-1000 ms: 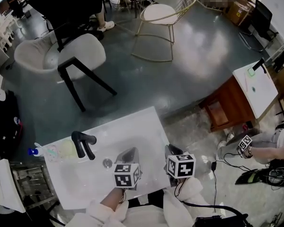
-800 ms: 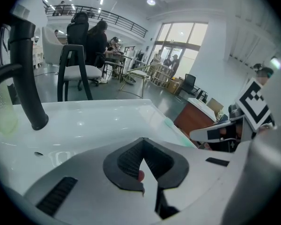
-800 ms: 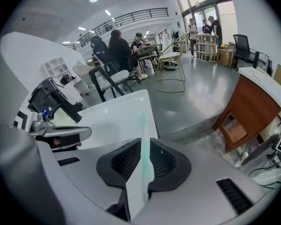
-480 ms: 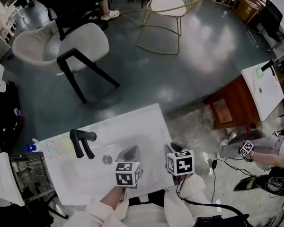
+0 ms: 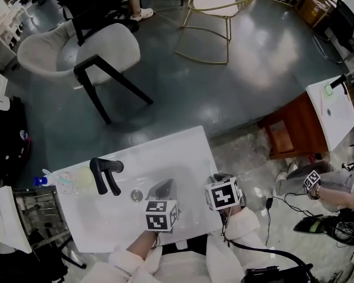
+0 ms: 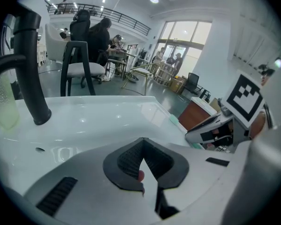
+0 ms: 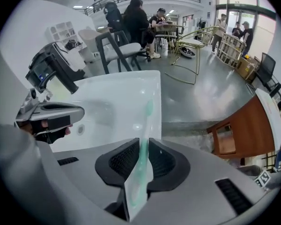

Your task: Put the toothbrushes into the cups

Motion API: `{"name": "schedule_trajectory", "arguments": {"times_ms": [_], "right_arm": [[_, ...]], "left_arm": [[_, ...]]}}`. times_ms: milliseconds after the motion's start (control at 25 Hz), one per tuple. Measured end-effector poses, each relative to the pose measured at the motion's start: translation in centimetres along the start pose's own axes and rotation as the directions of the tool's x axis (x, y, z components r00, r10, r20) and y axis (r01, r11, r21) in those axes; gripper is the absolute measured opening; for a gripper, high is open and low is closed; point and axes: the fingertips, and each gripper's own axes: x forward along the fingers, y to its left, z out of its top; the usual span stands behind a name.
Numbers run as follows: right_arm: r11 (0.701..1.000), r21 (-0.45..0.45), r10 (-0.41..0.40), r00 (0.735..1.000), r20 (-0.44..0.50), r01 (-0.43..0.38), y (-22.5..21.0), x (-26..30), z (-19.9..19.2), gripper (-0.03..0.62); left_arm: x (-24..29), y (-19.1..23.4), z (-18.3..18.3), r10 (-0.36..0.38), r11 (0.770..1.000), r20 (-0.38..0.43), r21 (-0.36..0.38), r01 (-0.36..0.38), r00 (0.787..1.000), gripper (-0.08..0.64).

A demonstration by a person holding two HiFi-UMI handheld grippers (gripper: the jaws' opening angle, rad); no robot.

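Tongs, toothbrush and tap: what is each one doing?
Left tongs: shut on a small pink thing, unclear what.
Right tongs: shut on the green toothbrush.
Green toothbrush: held, sticking out over the basin.
Tap: no water running.

The head camera is looking steeply down from above the near edge of the white sink, taking in the floor beyond. The left gripper camera is riding low and close over the basin, facing the black tap. The right gripper camera is looking out over the sink's right edge. All three are sharing the sink; each gripper camera is catching the other gripper.
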Motion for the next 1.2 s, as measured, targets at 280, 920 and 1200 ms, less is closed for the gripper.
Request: {"name": "schedule_trajectory", "arguments": {"times_ms": [280,920,1200], "right_arm": [[0.999,-0.042,0.023,0.996,-0.087,-0.027,-0.2,0.2,0.2,0.057],[0.999,-0.03,0.031,0.999,0.02,-0.03,2.6,-1.5,0.6,0.046],[0.986,0.031,0.155,0.966,0.205,-0.164,7.3,-5.0,2.9,0.046]], "left_arm": [[-0.7,0.5,-0.2,0.01,1.0,0.012,-0.007,-0.01,1.0,-0.003],[-5.3,2.0,-0.5,0.033,0.999,0.072,-0.008,-0.033,0.997,-0.003],[-8.5,4.2,-1.2,0.07,0.997,0.11,-0.031,-0.067,0.991,-0.003]]}}
